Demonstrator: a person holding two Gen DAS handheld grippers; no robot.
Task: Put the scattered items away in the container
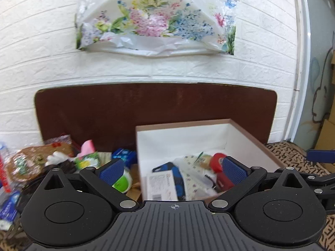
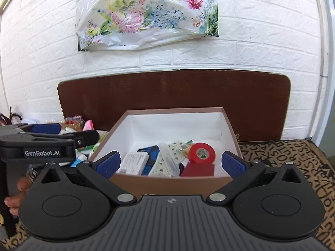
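A brown cardboard box [image 2: 167, 183] with a white inside sits on the patterned cover. In it lie a red tape roll [image 2: 202, 153], a red flat box [image 2: 197, 169], a white carton [image 2: 134, 163] and a clear tube [image 2: 168, 160]. My right gripper [image 2: 170, 164] stands open in front of the box's near wall, nothing between its blue pads. My left gripper [image 1: 173, 170] is open too, straddling the left wall of the box [image 1: 139, 156], with nothing gripped. Scattered items lie left of the box: a green-and-white roll [image 1: 123, 183], a blue packet [image 1: 124, 154], a pink thing [image 1: 86, 147], a biscuit packet [image 1: 31, 163].
A dark brown headboard [image 2: 173, 100] stands behind the box against a white brick wall. A floral plastic bag [image 2: 146, 16] hangs on the wall. The left gripper's body [image 2: 41, 144] and a hand [image 2: 17, 194] show at the left of the right wrist view.
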